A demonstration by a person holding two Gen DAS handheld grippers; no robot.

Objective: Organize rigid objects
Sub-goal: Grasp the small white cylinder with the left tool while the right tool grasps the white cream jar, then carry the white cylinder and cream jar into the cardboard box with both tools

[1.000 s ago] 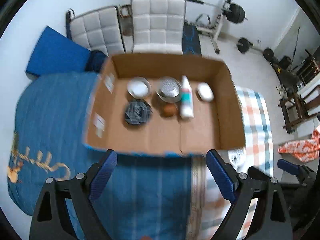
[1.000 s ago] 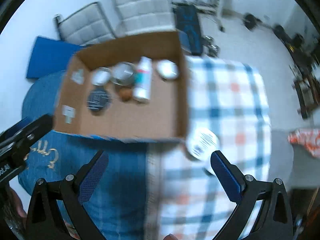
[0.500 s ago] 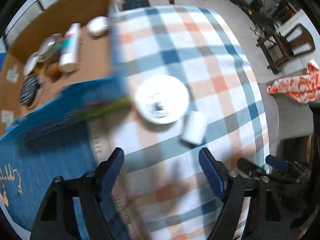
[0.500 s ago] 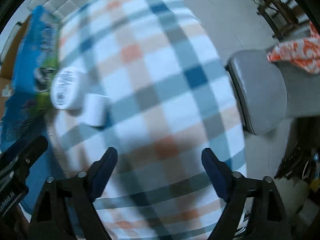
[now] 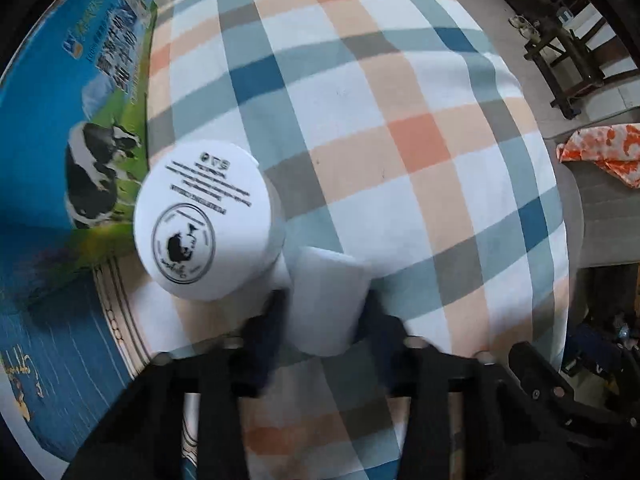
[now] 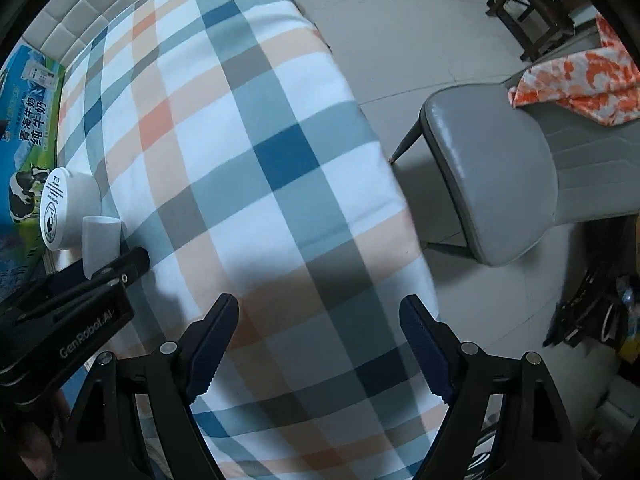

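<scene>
A small white cylinder point(image 5: 326, 300) stands on the plaid cloth, touching a larger white round tub with a printed lid point(image 5: 202, 220). My left gripper point(image 5: 325, 330) has its fingers on both sides of the small cylinder; motion blur hides whether they press it. In the right wrist view the cylinder point(image 6: 100, 238) and tub point(image 6: 66, 210) sit at far left with the left gripper's finger beside them. My right gripper point(image 6: 318, 338) is open and empty above the plaid cloth.
The blue printed wall of the cardboard box point(image 5: 92, 128) stands left of the tub. A grey chair point(image 6: 504, 168) with an orange-white cloth point(image 6: 580, 80) stands right of the table edge. Plaid cloth point(image 6: 256, 152) covers the table.
Both grippers swung right, away from the open box. My left gripper came down and forward onto the small white cylinder and narrowed around it. The right gripper stayed open.
</scene>
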